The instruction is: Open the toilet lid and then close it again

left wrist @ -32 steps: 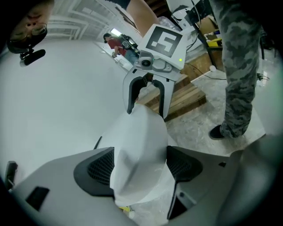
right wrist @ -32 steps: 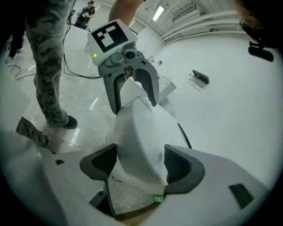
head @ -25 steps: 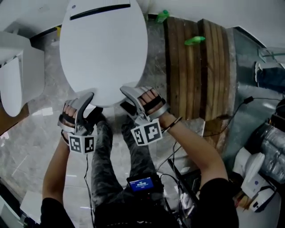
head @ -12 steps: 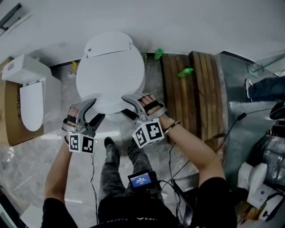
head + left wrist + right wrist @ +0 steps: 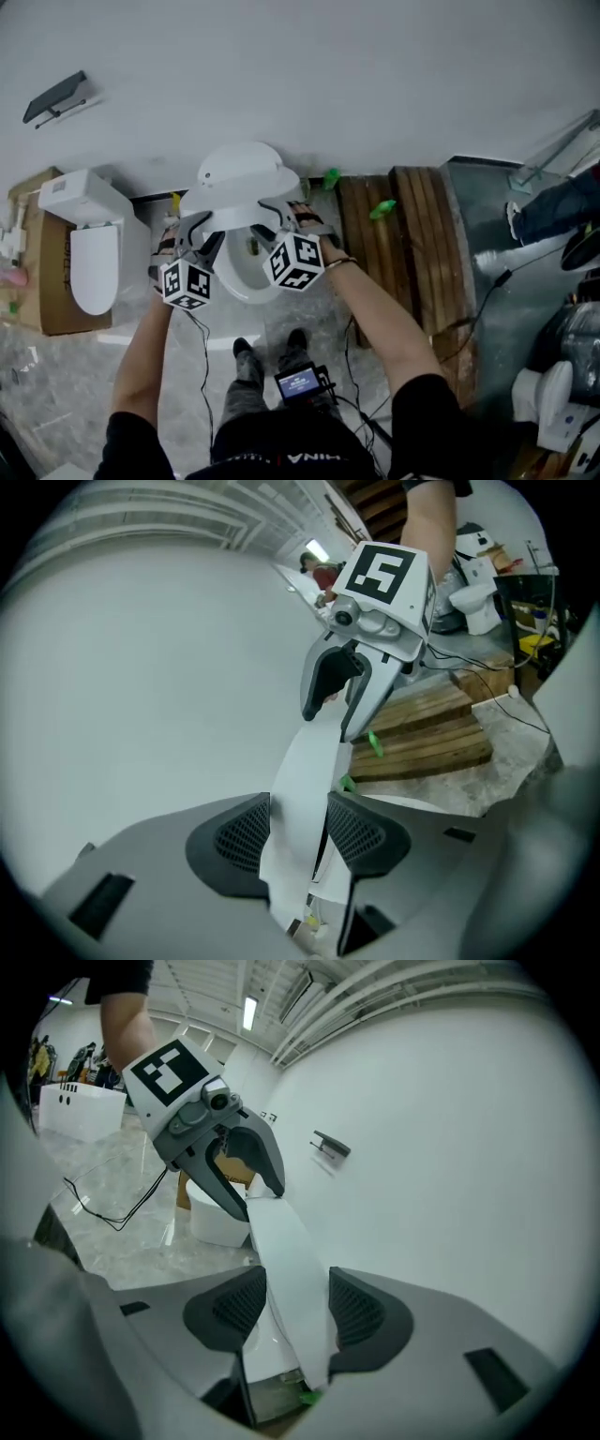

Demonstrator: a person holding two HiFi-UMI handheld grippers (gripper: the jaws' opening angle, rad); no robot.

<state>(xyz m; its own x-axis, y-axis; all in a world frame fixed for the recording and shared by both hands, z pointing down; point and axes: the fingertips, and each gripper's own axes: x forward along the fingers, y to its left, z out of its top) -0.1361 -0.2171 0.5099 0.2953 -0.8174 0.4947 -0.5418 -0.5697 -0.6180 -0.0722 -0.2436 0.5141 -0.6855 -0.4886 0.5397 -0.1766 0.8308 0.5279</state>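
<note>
- Toilet lid (image 5: 236, 174): white and oval, hinged at the wall side. Its front edge is lifted clear of the bowl and it stands tilted, partway up.
- Bowl (image 5: 246, 272): the opening shows under the raised front edge, between the two grippers.
- Left gripper (image 5: 298, 829): on the lid's front rim, left of centre. Its jaws have just been closing and stand narrow, both ribbed pads against the rim that fills the gap between them.
- Right gripper (image 5: 298, 1309): on the same rim, just beside the left one. Its jaws have also just been closing and clamp the white edge between the pads.
- Surroundings: a plain white wall (image 5: 356, 75) behind. A second toilet (image 5: 94, 258) stands well to the left and a wooden pallet (image 5: 412, 234) just to the right.
- Progress, opening: under way, by my reading past the first lift. The lid does not yet look fully upright or at rest against anything behind it.
- Progress, closing: not begun. The lid has first to reach its open rest, and the whole lowering to the bowl is left.
</note>
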